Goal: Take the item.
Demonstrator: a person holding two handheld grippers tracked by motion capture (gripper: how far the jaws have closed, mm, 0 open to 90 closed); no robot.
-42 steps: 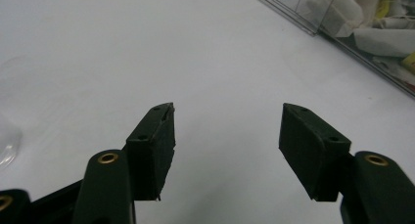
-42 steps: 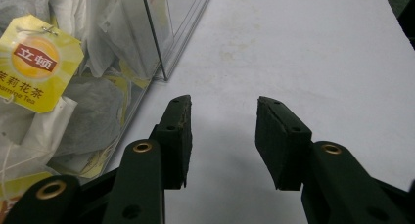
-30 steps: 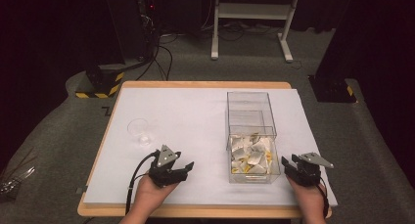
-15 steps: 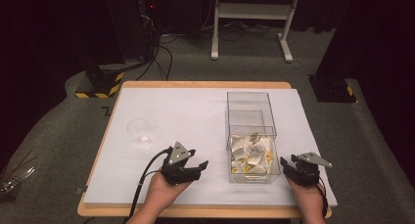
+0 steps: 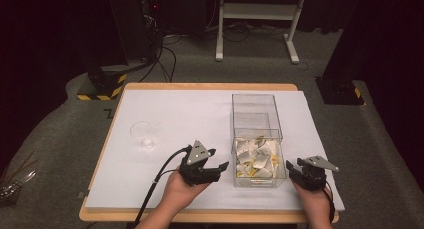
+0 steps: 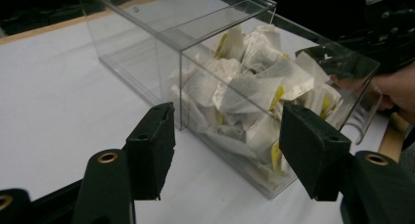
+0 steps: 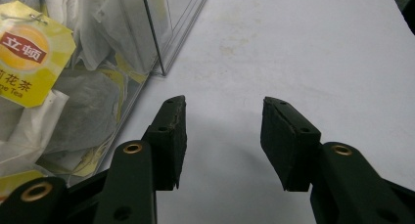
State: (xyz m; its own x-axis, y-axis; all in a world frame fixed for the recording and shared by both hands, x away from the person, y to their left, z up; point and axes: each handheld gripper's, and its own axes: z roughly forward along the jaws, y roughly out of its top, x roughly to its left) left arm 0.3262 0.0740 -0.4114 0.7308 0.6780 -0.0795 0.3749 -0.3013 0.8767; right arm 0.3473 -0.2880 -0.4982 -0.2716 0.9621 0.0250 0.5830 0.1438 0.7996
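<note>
Since a second ago, the left gripper has travelled right across the white table and now sits just beside the clear box of tea bags, jaws spread wide and empty, the box's corner framed between them. Right gripper stays by the box's other side, jaws apart, holding nothing. A plastic cup stands well left.

A clear plastic cup stands on the white table cover, left of centre.
</note>
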